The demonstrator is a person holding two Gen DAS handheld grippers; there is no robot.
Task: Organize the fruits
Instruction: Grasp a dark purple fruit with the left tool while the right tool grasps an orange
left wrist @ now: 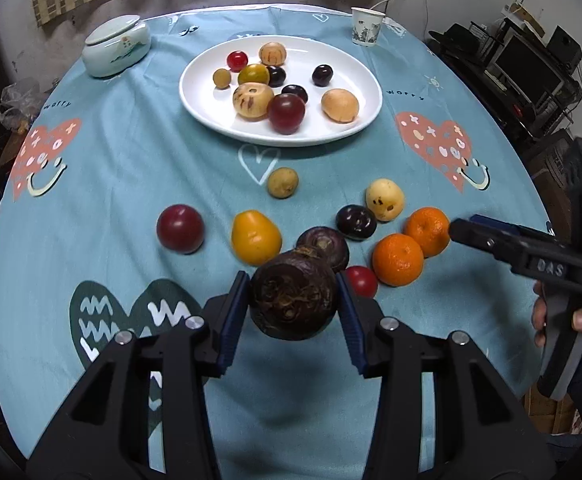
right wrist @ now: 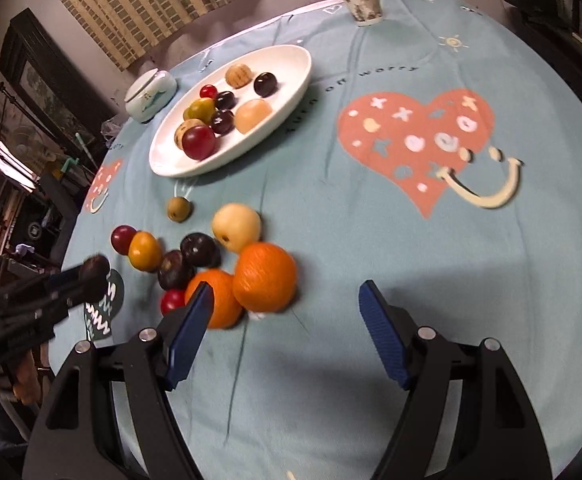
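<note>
Blur smears the right wrist view, so the lettering on the tablecloth (right wrist: 371,240) there is hard for me to read: I make out only "worry" near the white plate (right wrist: 291,84). From the left wrist view the same word "worry" shows twice on the cloth, and raised letters "DAS" stand on the side of my right gripper (left wrist: 461,228), whose fingertips end right by one of the oranges (left wrist: 428,231); only part of the hand (left wrist: 567,320) holding it is in frame. My left gripper (left wrist: 293,300) is clamped on a dark brown round fruit (left wrist: 293,298), both blue pads pressing its sides, and the fruit sits lifted in front of the loose group on the cloth. It hides part of a dark purple fruit (left wrist: 327,242) and a small red one (left wrist: 362,280) behind it. From the right wrist view my right gripper (right wrist: 285,320) stands wide apart with nothing between the jaws, and its left finger covers the near edge of an orange (right wrist: 215,296). The plate already carries a pile of small fruits, several overlapping so I cannot separate them all. A paper cup (left wrist: 367,26) has a print I cannot read.
</note>
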